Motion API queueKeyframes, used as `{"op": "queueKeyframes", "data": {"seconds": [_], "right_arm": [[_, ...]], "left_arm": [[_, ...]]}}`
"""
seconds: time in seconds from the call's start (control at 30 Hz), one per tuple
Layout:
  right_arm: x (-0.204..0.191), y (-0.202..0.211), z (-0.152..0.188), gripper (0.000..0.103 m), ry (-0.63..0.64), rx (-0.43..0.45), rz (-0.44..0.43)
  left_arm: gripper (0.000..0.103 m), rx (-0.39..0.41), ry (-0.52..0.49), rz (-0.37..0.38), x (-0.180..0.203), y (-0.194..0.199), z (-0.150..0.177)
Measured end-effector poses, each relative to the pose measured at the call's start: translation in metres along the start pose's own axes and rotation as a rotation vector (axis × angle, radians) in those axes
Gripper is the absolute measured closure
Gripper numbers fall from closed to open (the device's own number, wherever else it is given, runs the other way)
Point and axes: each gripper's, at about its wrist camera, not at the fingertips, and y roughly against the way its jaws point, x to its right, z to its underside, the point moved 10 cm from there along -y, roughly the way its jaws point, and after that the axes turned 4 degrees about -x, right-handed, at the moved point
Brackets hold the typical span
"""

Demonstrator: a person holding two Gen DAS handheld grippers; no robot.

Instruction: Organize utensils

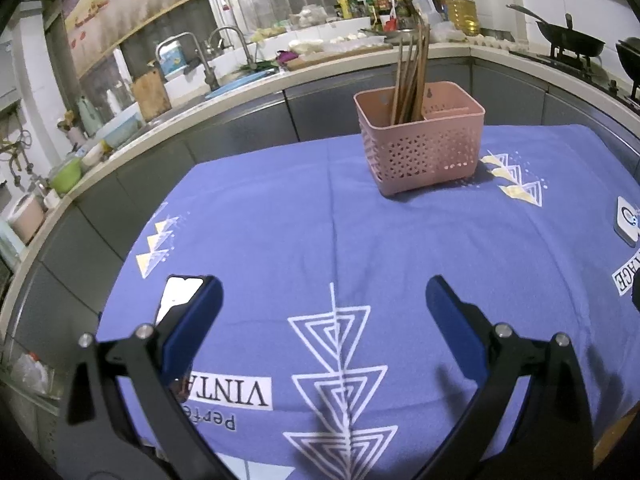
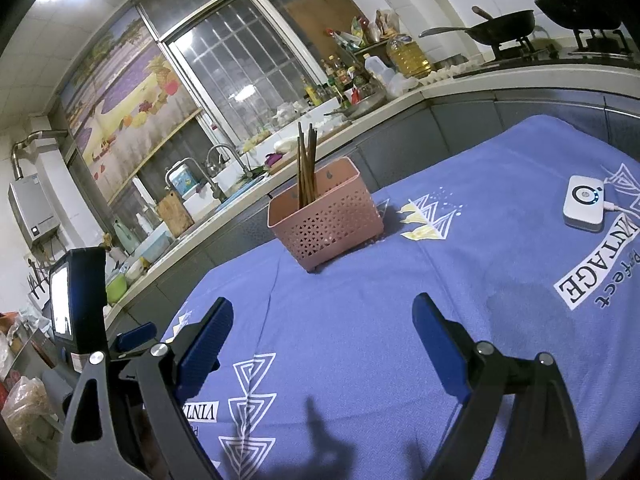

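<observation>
Where the pink basket [image 1: 420,140] stands far back on the blue-clothed desk [image 1: 360,240], brown chopsticks [image 1: 408,80] rise from its left compartment, lower ends hidden. Left gripper [image 1: 324,308] and right gripper [image 2: 322,326] hover with jaws spread, empty.

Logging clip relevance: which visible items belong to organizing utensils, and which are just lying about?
Job:
pink basket
chopsticks standing in its left compartment

Lying about:
white device with cable, on the blue tablecloth
wok on the stove
oil bottle
</observation>
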Motion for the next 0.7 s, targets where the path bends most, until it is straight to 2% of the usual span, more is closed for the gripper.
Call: {"op": "queueKeyframes", "data": {"seconds": [0.7], "right_arm": [[-0.0044, 0.0032, 0.0051, 0.013, -0.008, 0.011, 0.000]], "left_arm": [[0.006, 0.002, 0.001, 0.000, 0.0014, 0.0008, -0.0005]]}}
